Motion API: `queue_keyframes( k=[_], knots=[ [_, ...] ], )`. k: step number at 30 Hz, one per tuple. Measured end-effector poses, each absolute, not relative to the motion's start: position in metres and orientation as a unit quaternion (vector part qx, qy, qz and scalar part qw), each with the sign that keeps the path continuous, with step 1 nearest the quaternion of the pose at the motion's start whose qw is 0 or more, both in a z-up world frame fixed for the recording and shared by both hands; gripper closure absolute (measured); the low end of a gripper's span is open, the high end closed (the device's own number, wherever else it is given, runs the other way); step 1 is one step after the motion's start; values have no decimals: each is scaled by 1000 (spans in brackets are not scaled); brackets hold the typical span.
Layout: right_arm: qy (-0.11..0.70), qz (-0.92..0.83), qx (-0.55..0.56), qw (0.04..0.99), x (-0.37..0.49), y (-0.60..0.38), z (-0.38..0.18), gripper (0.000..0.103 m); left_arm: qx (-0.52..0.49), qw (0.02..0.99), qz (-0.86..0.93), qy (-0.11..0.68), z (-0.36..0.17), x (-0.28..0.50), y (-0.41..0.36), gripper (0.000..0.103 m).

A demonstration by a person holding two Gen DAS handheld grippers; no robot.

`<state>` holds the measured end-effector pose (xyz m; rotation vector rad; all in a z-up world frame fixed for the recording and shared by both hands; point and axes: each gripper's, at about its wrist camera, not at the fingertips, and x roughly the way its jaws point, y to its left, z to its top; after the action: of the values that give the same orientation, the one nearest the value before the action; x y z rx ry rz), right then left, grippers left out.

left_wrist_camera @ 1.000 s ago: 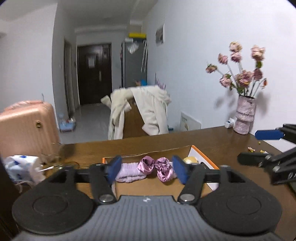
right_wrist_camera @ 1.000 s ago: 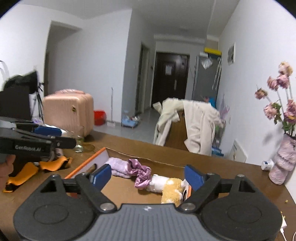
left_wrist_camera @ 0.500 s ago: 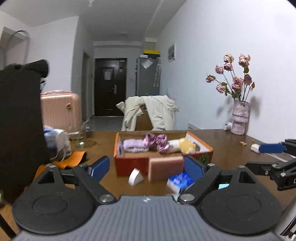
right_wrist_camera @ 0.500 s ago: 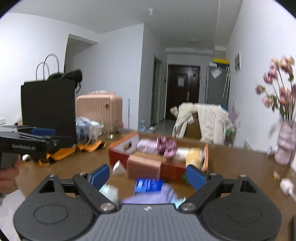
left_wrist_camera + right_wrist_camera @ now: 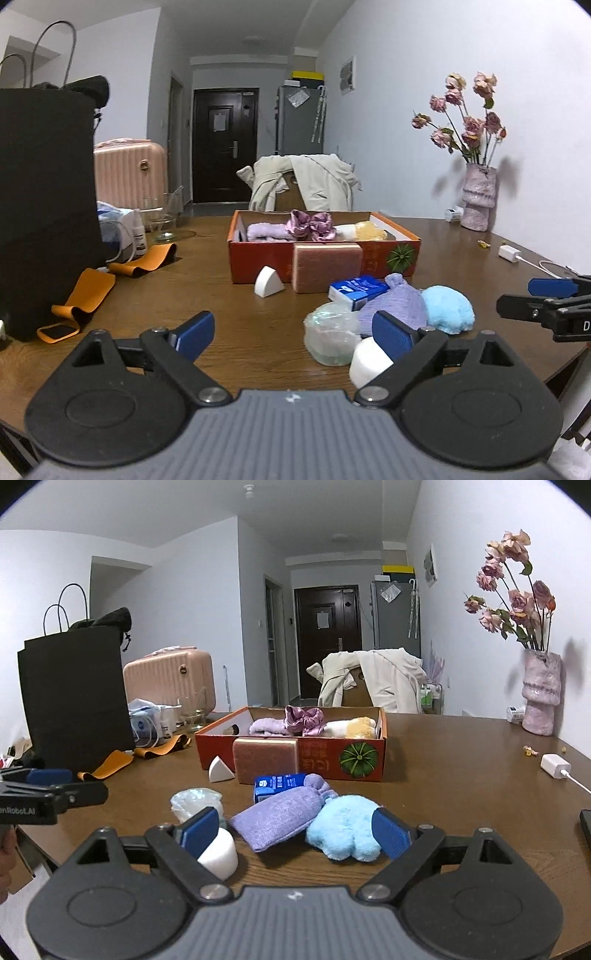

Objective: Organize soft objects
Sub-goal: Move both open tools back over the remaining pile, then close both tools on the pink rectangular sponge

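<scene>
Soft things lay in a small heap on the brown table (image 5: 461, 768), low in the middle of the right wrist picture. A fluffy blue toy (image 5: 345, 827) touched a purple cloth pouch (image 5: 280, 818). Behind them was a little blue packet (image 5: 277, 784). To the left were a clear crinkly bag (image 5: 195, 803) and a white foam roll (image 5: 219, 853).

Farther back, in the middle of the picture, stood an orange box (image 5: 332, 760). Inside it lay a folded lilac cloth (image 5: 266, 725), a shiny purple scrunchie (image 5: 303, 718) and a white and yellow plush (image 5: 351, 727). A pink sponge (image 5: 266, 758) leaned against the front of the box, and a white wedge (image 5: 219, 770) sat just beside it.

Right gripper (image 5: 295, 829) was spread wide, and its blue pads held nothing. The blue toy and pouch showed between them.

Left gripper (image 5: 293, 330) had just been opening and was wide too, with only bare table between its pads. In its picture the heap sat at the lower right.

At the upper right stood a pink vase (image 5: 541, 698) with dried roses. At the left were a black bag (image 5: 74, 694), a pink suitcase (image 5: 170, 683) and an orange strap (image 5: 110, 762).
</scene>
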<state>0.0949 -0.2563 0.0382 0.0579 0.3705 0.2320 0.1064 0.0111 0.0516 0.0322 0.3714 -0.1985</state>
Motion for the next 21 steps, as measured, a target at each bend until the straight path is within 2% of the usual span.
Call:
queue_keyframes(
  k=[9, 11, 12, 15, 16, 18, 21],
  knots=[
    [199, 127, 65, 969, 123, -267, 32, 16, 17, 974, -117, 191, 52, 140, 0, 9],
    [204, 130, 76, 967, 140, -269, 32, 19, 10, 973, -119, 196, 54, 158, 0, 10],
    [207, 129, 79, 966, 147, -269, 32, 22, 8, 973, -119, 198, 54, 168, -1, 14],
    [213, 141, 93, 962, 177, -267, 34, 23, 1, 970, -119, 211, 54, 205, -4, 27],
    [215, 145, 95, 961, 187, -266, 34, 26, -4, 969, -125, 214, 53, 217, -5, 29],
    [221, 157, 102, 957, 213, -262, 34, 35, -22, 963, -132, 234, 52, 247, -5, 40],
    [232, 168, 118, 951, 252, -256, 32, 42, -45, 956, -136, 256, 49, 289, -5, 47]
  ],
)
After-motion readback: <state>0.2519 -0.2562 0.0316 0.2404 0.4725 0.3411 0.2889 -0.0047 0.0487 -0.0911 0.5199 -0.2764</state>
